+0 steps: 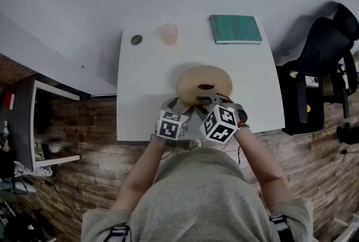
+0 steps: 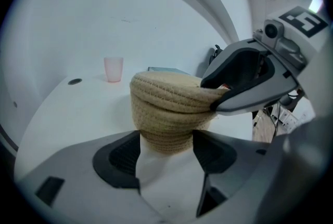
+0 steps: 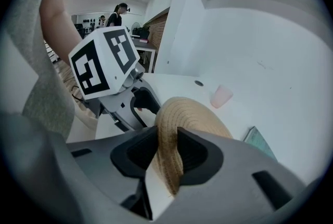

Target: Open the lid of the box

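Note:
A round woven straw box point(image 1: 205, 83) with its lid point(image 2: 167, 89) on stands near the front edge of the white table point(image 1: 146, 95). My left gripper point(image 2: 166, 146) is shut on the box's lower body point(image 2: 166, 134), pads against both sides. From the right, my right gripper point(image 3: 167, 147) is shut on the near rim of the lid point(image 3: 171, 158); the rim runs up between its pads. In the head view both grippers meet at the box's front: left gripper point(image 1: 175, 105), right gripper point(image 1: 208, 99). The lid still lies on the box.
At the table's back stand a pink cup point(image 1: 169, 33), a small dark round disc point(image 1: 136, 40) and a green book point(image 1: 235, 28). A black office chair point(image 1: 322, 61) is off the right edge. A white wall rises behind the table.

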The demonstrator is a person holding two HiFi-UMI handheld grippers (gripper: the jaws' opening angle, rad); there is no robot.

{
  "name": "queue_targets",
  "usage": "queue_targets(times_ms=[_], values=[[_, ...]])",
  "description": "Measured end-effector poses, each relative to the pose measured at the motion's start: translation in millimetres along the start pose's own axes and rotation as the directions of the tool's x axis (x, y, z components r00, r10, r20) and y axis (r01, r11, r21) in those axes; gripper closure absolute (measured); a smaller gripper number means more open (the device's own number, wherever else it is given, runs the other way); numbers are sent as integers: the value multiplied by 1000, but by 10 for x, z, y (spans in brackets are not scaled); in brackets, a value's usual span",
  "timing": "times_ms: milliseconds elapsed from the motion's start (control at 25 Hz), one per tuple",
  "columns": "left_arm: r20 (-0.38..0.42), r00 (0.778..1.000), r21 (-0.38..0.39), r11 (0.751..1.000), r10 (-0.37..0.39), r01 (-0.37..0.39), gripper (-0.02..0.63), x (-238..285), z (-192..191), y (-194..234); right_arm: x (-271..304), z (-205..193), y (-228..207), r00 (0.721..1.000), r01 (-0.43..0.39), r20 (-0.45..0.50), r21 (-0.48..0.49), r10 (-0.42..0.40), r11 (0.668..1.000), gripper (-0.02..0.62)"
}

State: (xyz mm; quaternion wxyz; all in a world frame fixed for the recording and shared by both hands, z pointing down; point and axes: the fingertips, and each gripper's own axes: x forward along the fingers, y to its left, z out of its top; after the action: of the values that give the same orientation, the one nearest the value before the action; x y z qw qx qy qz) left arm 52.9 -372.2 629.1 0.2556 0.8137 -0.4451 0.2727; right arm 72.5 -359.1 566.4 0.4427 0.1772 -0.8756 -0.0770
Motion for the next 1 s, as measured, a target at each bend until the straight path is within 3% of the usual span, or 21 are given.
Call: queue_targets(times_ms=[720,1000], values=[[1,1000,-19,1000,-1,1,318,-4,-8,3,-263,218,-255,989,80,112,105,-91,991,503],[-1,1000,-22,1000,-3,3,318,-14,-8,4,-394,279,-435,976,107,167,198,-142,974,508]])
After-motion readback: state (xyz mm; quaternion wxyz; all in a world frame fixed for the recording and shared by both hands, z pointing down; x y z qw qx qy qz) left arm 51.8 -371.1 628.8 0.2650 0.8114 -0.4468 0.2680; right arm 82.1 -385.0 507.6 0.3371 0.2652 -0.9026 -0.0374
